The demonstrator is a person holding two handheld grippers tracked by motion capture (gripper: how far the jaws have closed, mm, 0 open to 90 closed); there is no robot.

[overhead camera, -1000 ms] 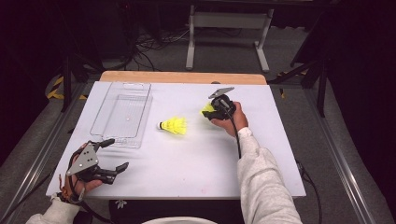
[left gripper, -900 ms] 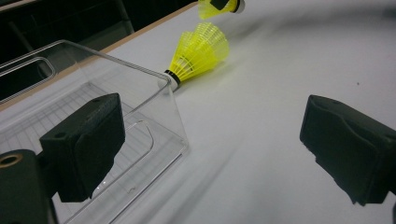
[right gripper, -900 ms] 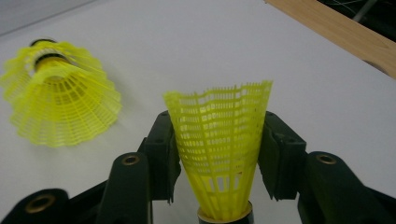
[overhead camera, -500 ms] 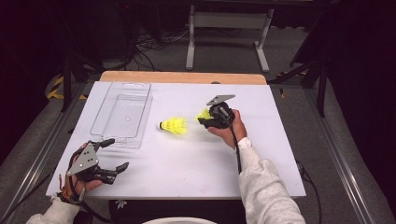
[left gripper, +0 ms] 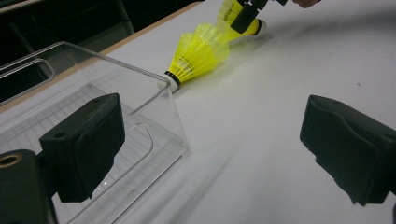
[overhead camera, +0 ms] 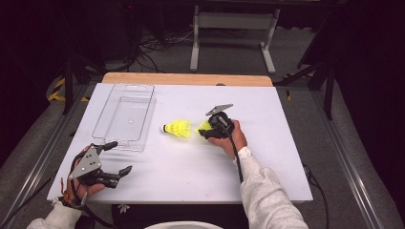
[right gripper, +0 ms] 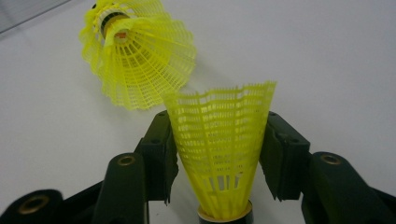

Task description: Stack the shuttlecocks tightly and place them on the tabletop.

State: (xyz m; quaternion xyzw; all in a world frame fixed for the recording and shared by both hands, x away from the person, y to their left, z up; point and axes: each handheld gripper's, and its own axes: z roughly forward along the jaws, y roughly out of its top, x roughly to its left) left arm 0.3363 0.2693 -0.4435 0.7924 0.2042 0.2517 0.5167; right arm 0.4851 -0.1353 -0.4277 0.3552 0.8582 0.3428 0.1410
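Two yellow shuttlecocks show in the high view: one (overhead camera: 177, 128) lies on the white table (overhead camera: 267, 167), cork toward the clear tray (overhead camera: 125, 117), long axis across the table; the other (overhead camera: 205, 127) sits between the right tongs (overhead camera: 204, 131), just beside it. Dark floor and cables surround the table. The left tongs (overhead camera: 119, 160) stand spread, empty.

Left gripper view: the tray's corner is near the lying shuttlecock's cork.

Right gripper view: the jaws flank the skirt, a slight gap showing on each side, its open end pointing away. No writing is legible.
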